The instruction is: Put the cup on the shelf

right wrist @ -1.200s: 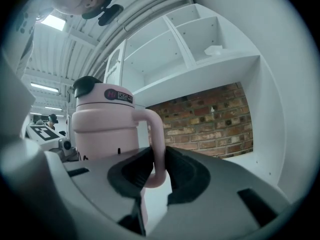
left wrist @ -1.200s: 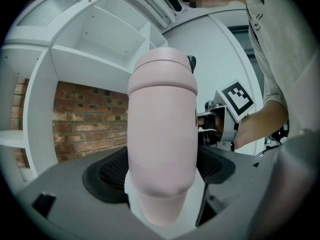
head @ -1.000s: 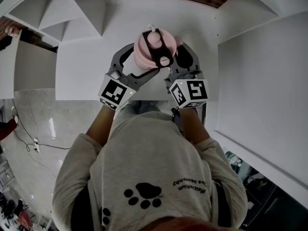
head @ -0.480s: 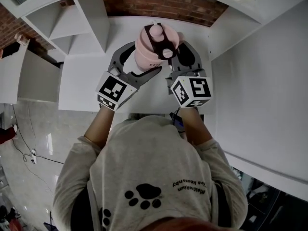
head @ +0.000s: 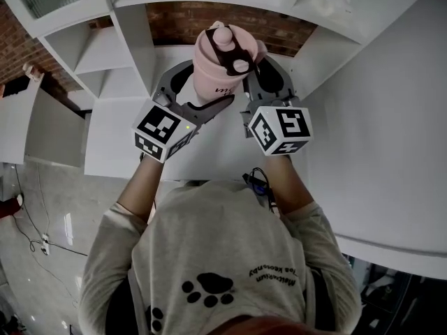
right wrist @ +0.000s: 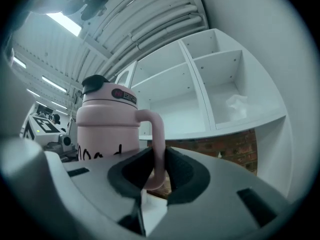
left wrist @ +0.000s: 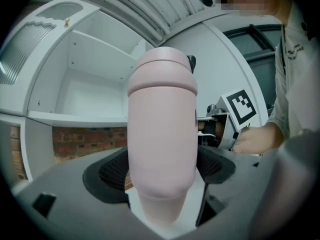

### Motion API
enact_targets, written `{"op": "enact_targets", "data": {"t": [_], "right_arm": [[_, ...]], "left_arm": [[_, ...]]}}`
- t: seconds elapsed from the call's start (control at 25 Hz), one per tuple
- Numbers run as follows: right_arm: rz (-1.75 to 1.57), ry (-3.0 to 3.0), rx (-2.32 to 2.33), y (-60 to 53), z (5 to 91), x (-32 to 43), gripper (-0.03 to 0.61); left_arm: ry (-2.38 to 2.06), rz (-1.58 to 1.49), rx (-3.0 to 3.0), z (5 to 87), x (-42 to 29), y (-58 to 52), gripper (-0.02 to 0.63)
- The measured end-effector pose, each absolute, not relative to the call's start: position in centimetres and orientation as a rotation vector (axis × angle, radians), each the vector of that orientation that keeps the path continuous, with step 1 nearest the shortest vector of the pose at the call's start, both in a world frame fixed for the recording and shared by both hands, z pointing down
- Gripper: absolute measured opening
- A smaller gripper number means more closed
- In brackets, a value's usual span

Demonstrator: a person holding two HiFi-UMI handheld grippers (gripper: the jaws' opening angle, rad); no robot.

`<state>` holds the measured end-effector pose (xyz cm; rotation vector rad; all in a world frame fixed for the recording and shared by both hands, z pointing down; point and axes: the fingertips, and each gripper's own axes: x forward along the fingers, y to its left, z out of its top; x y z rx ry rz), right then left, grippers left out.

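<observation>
The tall pale-pink plastic cup (head: 221, 67), with a rounded lid and a black strap across the top, stands upright between the two tongs, held by both. The left gripper (left wrist: 162, 170) is closed on the cup's lower body, its dark ribbed pads pressing either side. The right gripper (right wrist: 157, 171), just beside it, is clamped on the cup's curved pink handle (right wrist: 158, 134), which runs down between its pads. Ahead of and above both sets of jaws is the white open-fronted shelf unit (right wrist: 220, 99), its compartments facing the tongs. A red brick wall (head: 234, 21) shows beyond the jaws under the shelf board. Below the tongs lies a flat white surface (head: 209, 149).
</observation>
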<state>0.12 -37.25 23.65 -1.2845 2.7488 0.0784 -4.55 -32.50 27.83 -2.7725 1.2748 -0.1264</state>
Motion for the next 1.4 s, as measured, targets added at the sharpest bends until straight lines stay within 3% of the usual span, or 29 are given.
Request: {"op": "enact_targets", "data": {"t": [1.4], "right_arm": [[0.218, 2.659, -1.169, -39.8, 8.1, -1.1, 0.080]], "left_arm": [[1.178, -0.040, -2.812, 13.0, -6.2, -36.0, 0.426]]}}
